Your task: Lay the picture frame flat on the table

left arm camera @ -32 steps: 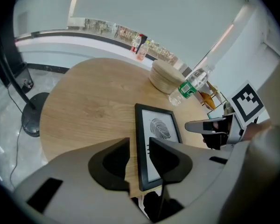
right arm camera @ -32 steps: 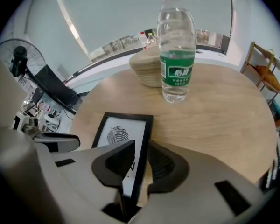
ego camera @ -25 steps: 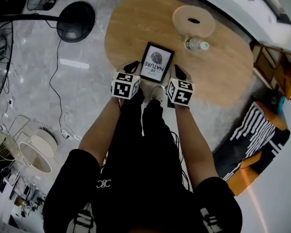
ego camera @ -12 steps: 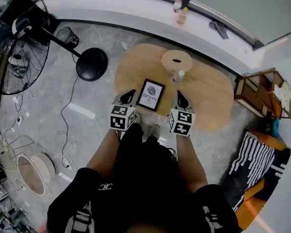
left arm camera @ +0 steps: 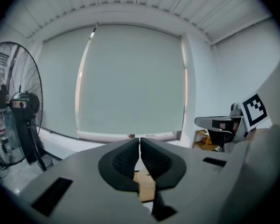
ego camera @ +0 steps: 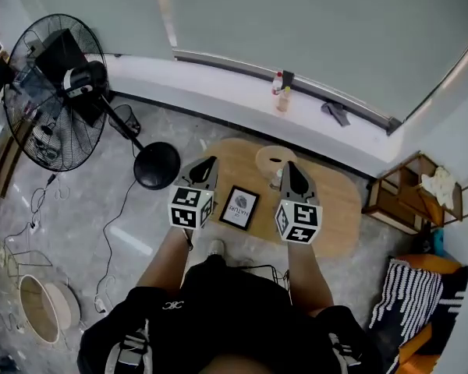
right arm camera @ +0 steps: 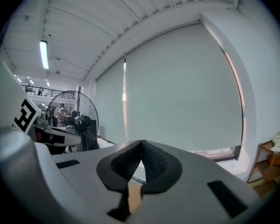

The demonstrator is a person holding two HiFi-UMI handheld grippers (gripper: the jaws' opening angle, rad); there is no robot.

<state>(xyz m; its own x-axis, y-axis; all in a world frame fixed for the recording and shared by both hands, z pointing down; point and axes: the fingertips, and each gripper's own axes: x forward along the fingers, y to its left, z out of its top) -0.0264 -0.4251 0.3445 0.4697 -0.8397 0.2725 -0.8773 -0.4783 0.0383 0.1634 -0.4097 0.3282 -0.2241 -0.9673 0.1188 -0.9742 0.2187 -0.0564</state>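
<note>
A black picture frame [ego camera: 240,207] with a white print lies flat on the oval wooden table [ego camera: 335,209], near its front edge. My left gripper [ego camera: 205,166] is raised to the frame's left, and its jaws are shut with nothing between them. My right gripper [ego camera: 291,171] is held up to the frame's right, likewise shut and empty. Both point away from me toward the blinds. In the left gripper view the left gripper [left arm camera: 140,141] faces the window blind, and the right gripper [right arm camera: 141,146] does the same in its own view.
A round wooden disc [ego camera: 274,160] and a small bottle [ego camera: 278,176] sit on the table's far side. A standing fan [ego camera: 54,92] with a black base [ego camera: 157,166] is at the left. A wooden shelf [ego camera: 405,193] stands at the right, and bottles [ego camera: 281,92] rest on the window ledge.
Both grippers have lifted away from the frame's sides and the view has pulled back and upward. The frame stays lying on the table. The left jaws have closed.
</note>
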